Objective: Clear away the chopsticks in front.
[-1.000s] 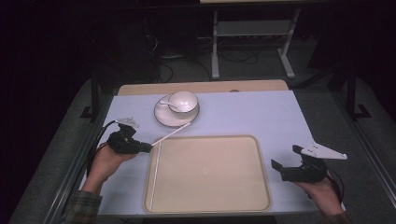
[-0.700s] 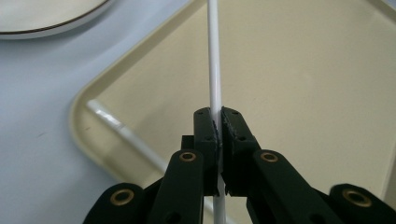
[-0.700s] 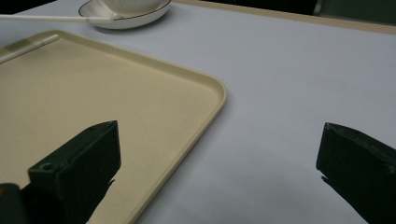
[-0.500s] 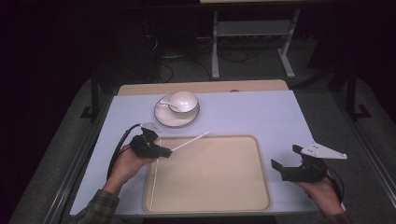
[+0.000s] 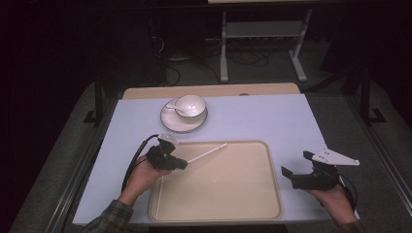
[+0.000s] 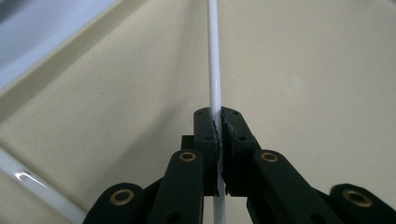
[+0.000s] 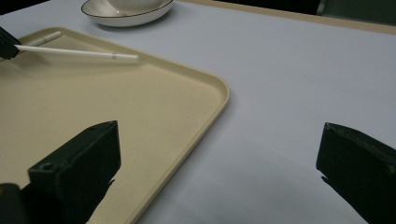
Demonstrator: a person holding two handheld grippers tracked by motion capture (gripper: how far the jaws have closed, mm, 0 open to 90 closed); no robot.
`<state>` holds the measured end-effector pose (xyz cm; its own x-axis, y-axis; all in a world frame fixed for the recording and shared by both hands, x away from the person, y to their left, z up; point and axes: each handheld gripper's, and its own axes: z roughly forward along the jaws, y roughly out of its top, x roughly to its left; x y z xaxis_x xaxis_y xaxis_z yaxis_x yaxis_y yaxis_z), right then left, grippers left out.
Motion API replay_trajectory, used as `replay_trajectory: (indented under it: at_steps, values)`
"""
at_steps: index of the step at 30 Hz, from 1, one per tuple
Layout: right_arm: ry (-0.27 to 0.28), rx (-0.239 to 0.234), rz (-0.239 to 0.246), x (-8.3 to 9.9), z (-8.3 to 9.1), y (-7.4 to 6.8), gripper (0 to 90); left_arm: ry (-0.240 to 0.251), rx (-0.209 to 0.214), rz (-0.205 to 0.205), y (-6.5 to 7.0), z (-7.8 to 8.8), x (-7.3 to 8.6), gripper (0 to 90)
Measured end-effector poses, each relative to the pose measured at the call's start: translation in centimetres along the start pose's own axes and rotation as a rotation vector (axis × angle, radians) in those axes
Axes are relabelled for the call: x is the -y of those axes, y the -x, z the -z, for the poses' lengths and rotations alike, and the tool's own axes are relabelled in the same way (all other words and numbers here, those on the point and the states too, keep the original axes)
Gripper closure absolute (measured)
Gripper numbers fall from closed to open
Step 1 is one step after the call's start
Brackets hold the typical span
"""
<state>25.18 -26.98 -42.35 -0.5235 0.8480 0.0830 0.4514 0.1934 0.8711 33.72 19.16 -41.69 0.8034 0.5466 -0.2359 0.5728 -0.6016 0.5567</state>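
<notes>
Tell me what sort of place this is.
Probably a lab or studio set up for recording tabletop tasks, not a dining room: a covered table in a dark room, a metal stand with loose cables behind it, and a handheld tool.

White stick (image 5: 208, 154), beige tray (image 5: 243, 194), black claws (both), white cup (image 5: 190, 103) w/ dark-rimmed saucer (image 5: 171, 121).

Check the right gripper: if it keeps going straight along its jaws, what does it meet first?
Likely the beige tray: the open right gripper points left at its right rim, with bare table before it. Height above the rim is unclear.
</notes>
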Motion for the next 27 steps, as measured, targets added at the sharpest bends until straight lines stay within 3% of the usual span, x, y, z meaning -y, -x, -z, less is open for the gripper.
replay_trajectory:
  at_steps: [15,27]
  values:
    - [0.001,-0.002,0.001,0.0,0.1,0.0,0.0,-0.052,-0.012,0.000,0.2,-1.4,0.8,84.9]
    - [0.001,-0.003,0.001,0.0,0.0,0.0,0.0,-0.044,-0.007,0.000,0.2,-1.4,1.0,82.2]
